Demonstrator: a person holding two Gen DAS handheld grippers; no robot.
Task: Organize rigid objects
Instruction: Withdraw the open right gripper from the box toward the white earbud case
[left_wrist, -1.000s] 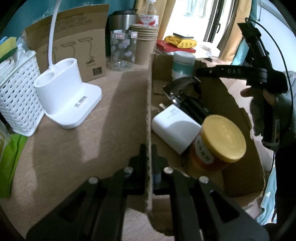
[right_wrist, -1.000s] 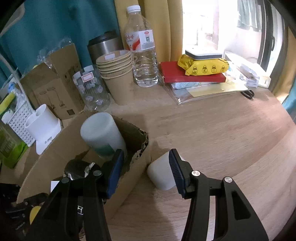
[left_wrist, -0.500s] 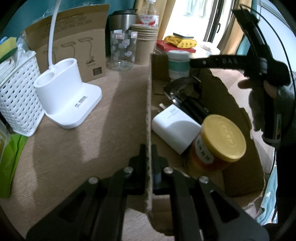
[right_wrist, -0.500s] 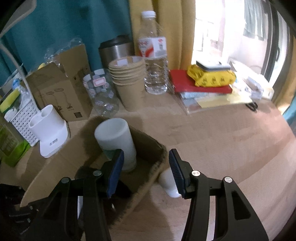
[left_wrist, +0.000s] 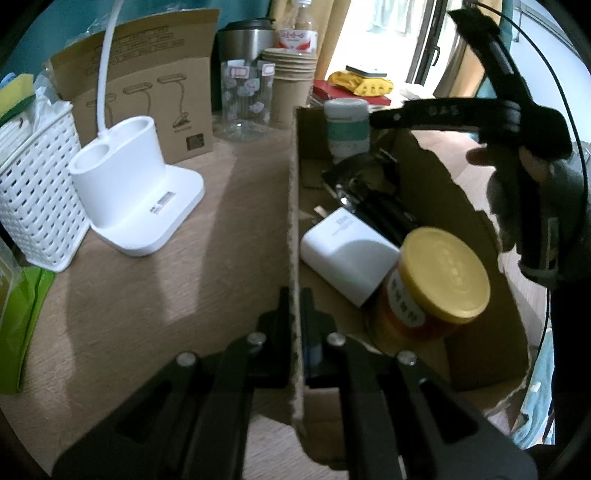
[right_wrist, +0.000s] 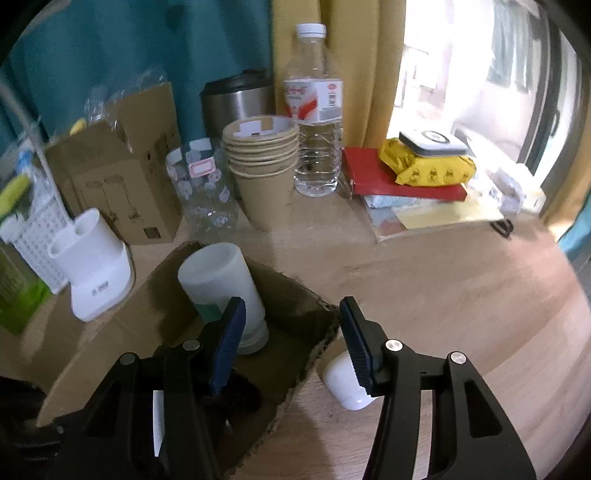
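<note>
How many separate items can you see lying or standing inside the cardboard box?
4: a white-and-teal container at the far end, a dark black object mid-box, a white charger beside it, and a yellow-lidded jar nearest. Others may be hidden.

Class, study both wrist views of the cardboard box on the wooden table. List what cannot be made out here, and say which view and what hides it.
- Small white object outside the cardboard box, right wrist view: half hidden by the right gripper; identity unclear.
- Black items inside the box, left wrist view: dark, tangled, unidentifiable.
- Yellow-lidded jar label: too blurred to read.
- Left gripper pads: the box wall hides the contact.
</note>
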